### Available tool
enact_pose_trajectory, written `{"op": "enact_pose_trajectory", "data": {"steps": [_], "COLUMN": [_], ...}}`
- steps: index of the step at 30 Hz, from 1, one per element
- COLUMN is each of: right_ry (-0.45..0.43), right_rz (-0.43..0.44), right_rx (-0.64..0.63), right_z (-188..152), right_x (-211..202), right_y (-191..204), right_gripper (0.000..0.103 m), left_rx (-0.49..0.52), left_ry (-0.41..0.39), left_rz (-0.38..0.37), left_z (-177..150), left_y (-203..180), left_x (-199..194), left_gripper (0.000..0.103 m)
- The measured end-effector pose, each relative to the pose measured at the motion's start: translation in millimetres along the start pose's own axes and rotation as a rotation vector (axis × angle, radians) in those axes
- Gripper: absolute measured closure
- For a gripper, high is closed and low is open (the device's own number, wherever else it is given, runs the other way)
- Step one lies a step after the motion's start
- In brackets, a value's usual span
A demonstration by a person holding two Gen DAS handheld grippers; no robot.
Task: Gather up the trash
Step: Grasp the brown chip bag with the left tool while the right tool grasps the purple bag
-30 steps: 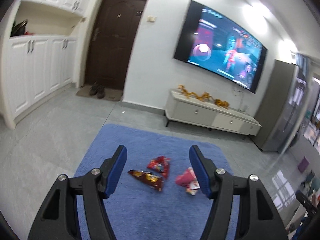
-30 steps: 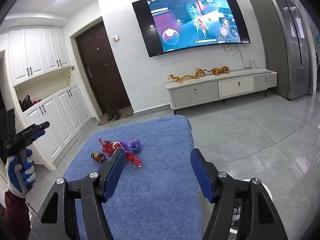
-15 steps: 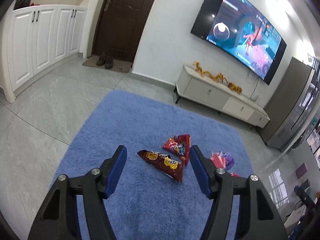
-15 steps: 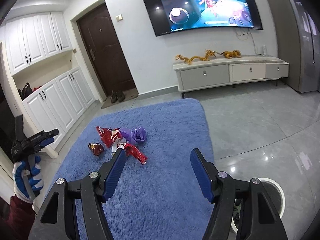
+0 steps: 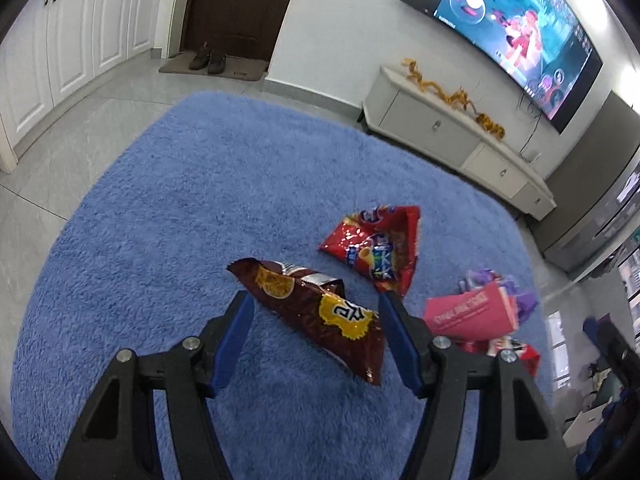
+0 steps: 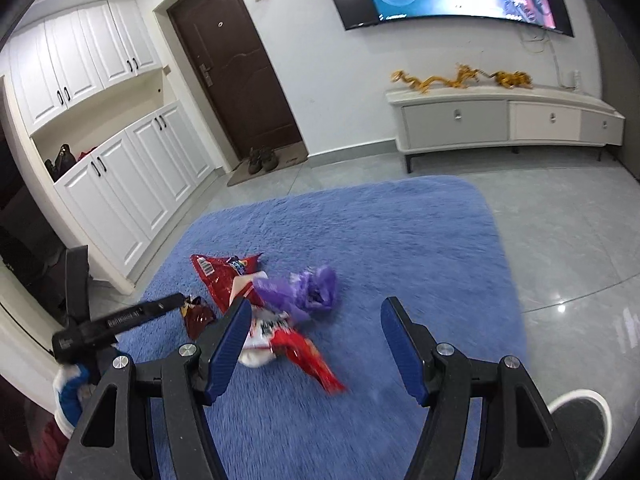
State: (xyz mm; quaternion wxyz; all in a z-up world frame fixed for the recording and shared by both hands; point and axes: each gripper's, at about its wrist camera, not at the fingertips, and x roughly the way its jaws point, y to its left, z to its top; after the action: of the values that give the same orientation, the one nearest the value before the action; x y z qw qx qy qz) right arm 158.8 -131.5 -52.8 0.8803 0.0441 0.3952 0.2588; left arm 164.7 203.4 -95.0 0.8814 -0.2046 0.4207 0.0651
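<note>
Blue rug (image 5: 168, 208) carries the trash: a brown snack bag (image 5: 316, 312) lies between the spread left tongs (image 5: 316, 338), untouched, a red bag (image 5: 376, 248) farther. Right tongs (image 6: 316, 344), spread too, hang near a purple wrapper (image 6: 308, 292).

Both cams sit right behind their own gripper, looking forward and down along the blue fingers at the bottom of each frame. The left wrist view hangs close over the blue rug (image 5: 168, 208), with the dark brown snack bag (image 5: 320, 312) filling the centre and the TV (image 5: 508, 28) at upper right. The right wrist view sits further back, with the rug (image 6: 400, 232) mid-frame. Both share the wrapper pile, the TV and the door, and the left gripper (image 6: 176, 302) pokes in at lower left.
</note>
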Motion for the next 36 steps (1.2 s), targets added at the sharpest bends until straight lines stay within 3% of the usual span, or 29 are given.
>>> {"op": "enact_pose_trajectory", "data": {"steps": [10,16,17,18,19,22,26,36], "right_ry": [0.053,0.161,0.176,0.189,0.196,0.183,0.118,0.000], "right_rz": [0.021,0.032,0.042,0.059,0.070,0.096,0.117,0.106], "right_rx": [0.075,0.083,0.079,0.073,0.070,0.074,0.103,0.119], "right_z": [24,18,14,9,6,-4,-8,-25], "right_x": [80,117,119,120,119,105,74,-16], "right_y": [-5,-14,-14,-14,-14,-20,-32,-34], "right_gripper": [0.038,0.038,0.041,0.051,0.059,0.064,0.066,0.066], "left_rx": [0.006,0.042,0.047,0.054,0.057,0.065,0.078,0.148], "left_ry": [0.003,-0.012,-0.014,-0.018,-0.022,-0.032,-0.048,-0.099], "left_rz": [0.005,0.005,-0.002,-0.007,-0.010,-0.018,-0.042,-0.084], "left_z": [4,-2,-3,-4,-5,-8,-11,-34], "left_y": [-5,-10,-11,-12,-13,-12,-15,-26], "left_x": [31,36,36,35,34,30,20,-31], "left_gripper": [0.040,0.044,0.048,0.049,0.051,0.058,0.070,0.079]}}
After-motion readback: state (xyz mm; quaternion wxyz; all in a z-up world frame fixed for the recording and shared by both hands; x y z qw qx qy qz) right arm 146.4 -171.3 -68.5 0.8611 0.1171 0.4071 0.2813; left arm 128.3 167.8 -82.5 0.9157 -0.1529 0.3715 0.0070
